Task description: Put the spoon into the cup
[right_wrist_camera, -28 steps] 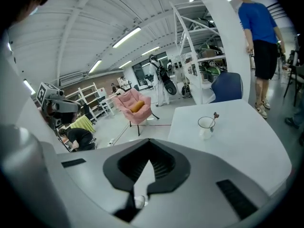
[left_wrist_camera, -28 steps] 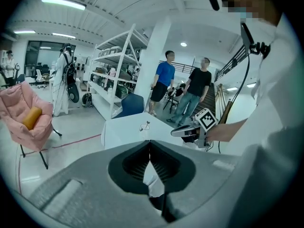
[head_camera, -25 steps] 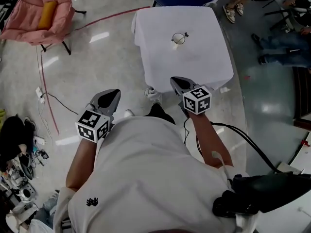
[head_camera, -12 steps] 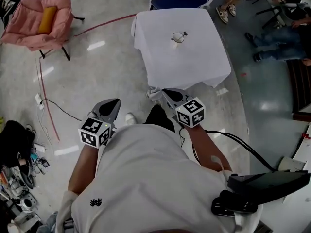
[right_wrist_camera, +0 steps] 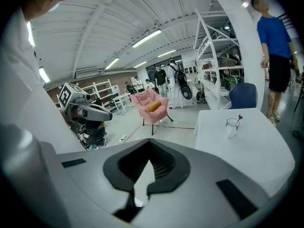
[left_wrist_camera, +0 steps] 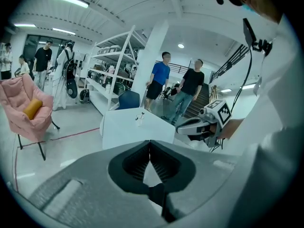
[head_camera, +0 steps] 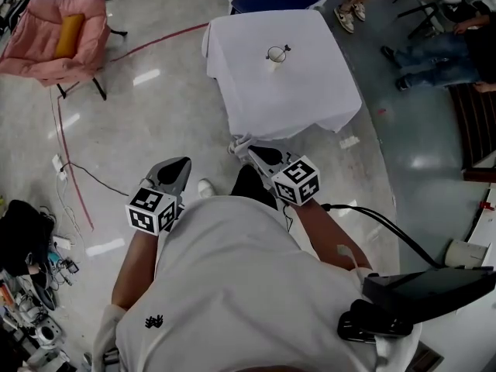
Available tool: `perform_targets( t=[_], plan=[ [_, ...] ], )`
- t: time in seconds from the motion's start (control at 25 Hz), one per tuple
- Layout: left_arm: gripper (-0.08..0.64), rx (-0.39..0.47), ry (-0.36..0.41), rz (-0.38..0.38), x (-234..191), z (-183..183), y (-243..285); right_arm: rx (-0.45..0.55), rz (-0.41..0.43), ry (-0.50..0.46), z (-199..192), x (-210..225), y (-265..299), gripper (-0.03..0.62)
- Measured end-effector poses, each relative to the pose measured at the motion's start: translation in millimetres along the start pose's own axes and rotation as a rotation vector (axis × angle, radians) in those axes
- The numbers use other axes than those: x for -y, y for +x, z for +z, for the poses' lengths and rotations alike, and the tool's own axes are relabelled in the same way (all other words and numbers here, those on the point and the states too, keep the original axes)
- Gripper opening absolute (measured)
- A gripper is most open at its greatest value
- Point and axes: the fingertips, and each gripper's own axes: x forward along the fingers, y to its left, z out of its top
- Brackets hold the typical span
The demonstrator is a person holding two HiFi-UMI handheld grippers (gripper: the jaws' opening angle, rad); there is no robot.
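Staring steeply down from the head, far off the worktop [head_camera: 294, 91]. Peering out along left claw [left_wrist_camera: 149, 140] and right claw [right_wrist_camera: 149, 139], both sharing that distant worktop.

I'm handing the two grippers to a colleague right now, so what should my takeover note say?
Left gripper: fingers together, nothing between them.
Right gripper: fingers together, empty.
Both are held close to the person's body, short of the table.
Cup: upright on the white-covered table, alone there.
Spoon: in the cup, handle sticking out above the rim.
Done: the spoon is in the cup.
Left: nothing that the views show, though a closer look to confirm that the spoon sits steadily may be worthwhile.
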Motion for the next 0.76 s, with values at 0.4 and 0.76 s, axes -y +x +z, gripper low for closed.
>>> perform_targets(
  t=[0.4, 0.76],
  plan=[
    [0.012, 0.011, 0.015, -0.013, 3, -2, -14, -0.003, 0.015, -0.027, 0, -27, 3, 0.008],
    [0.012, -0.004, -0.016, 0.030, -4, -22, -33, -0.010, 0.080, -0.060, -2, -53, 18, 0.008]
  ],
)
